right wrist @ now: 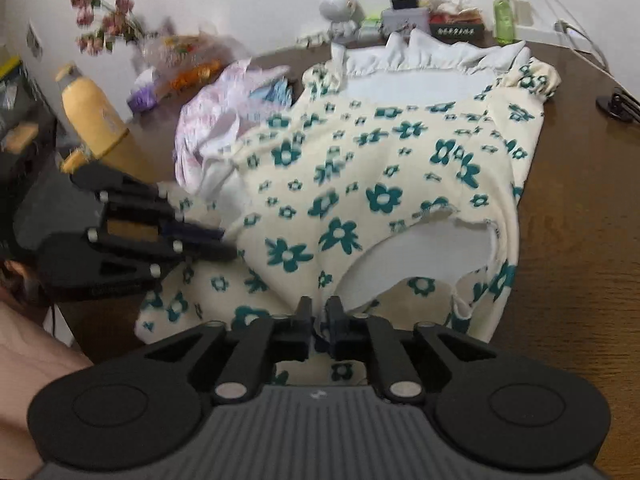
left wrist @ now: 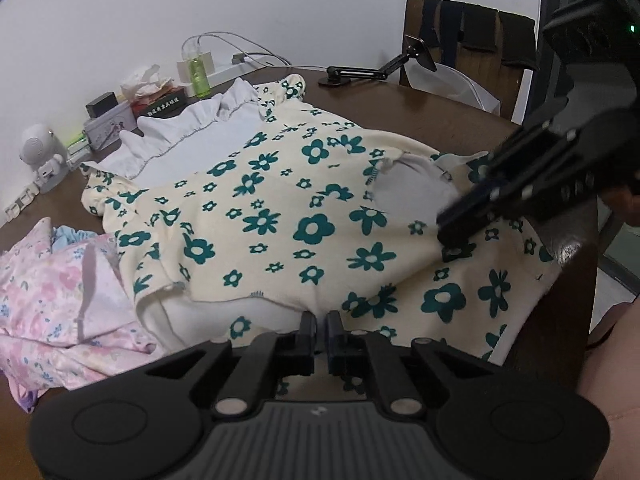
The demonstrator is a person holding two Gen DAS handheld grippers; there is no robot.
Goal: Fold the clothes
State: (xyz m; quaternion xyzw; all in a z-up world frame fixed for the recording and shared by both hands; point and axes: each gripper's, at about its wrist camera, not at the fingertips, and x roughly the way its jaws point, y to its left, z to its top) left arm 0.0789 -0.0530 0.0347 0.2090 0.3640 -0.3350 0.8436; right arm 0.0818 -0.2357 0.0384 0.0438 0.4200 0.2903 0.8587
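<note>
Spread across the brown bench (left wrist: 440, 120): a cream garment with teal flowers (left wrist: 280, 208), white ruffled collar toward 12 o'clock, lower hem toward 6 o'clock in both wrist views. Left gripper (left wrist: 319, 322) at 6 o'clock of its own view, fingers nearly together, clamped on the hem's edge. Right gripper (right wrist: 318, 308) likewise low at 6 o'clock, fingers drawn close and pinching the cream fabric. From the left view, right gripper seen at 3 o'clock, tips pressed onto the cloth. Bunched just beside the garment at 8 o'clock in the left view: pink floral clothing (left wrist: 60, 288). Along the far wall: green bottle (left wrist: 197, 72), tissue box (left wrist: 160, 104).
</note>
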